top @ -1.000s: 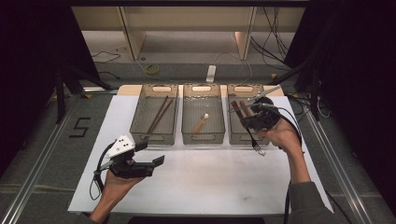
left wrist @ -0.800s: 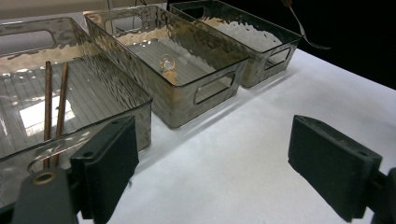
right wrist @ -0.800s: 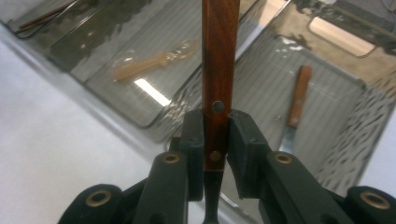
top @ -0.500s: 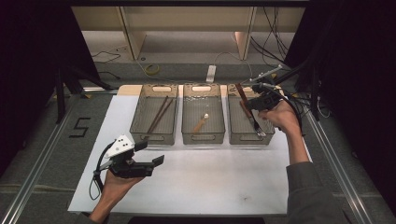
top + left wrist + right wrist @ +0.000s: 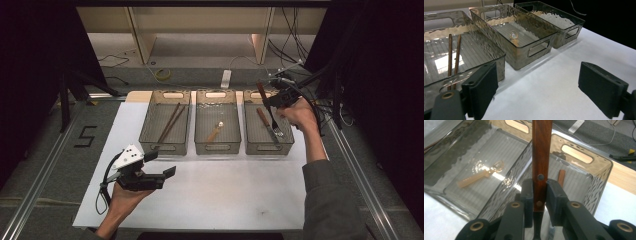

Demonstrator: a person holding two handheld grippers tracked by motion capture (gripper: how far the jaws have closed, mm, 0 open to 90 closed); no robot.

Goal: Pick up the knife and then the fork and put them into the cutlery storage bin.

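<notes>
A person is working at a table covered by a white sheet, where three smoky, translucent plastic bins are sitting in a row. The right gripper is being held above the right bin, its black jaws clamped together on the brown wooden handle of a fork, just where two metal rivets are showing. In the right gripper view the handle is rising straight up and running off the top edge, while the metal neck is dropping out of sight between the jaws at the bottom. In the high view the fork is hanging tilted over that bin with its metal end pointing down; whether the tines are touching the bin is too small to tell. A second wooden-handled utensil is lying inside the same bin, its metal end blurred. The middle bin is holding a pale beige spoon, and the left bin is holding a pair of dark brown chopsticks, partly cut off in the left gripper view. The left gripper is hovering over bare sheet near the left bin, jaws wide apart, nothing between them.
</notes>
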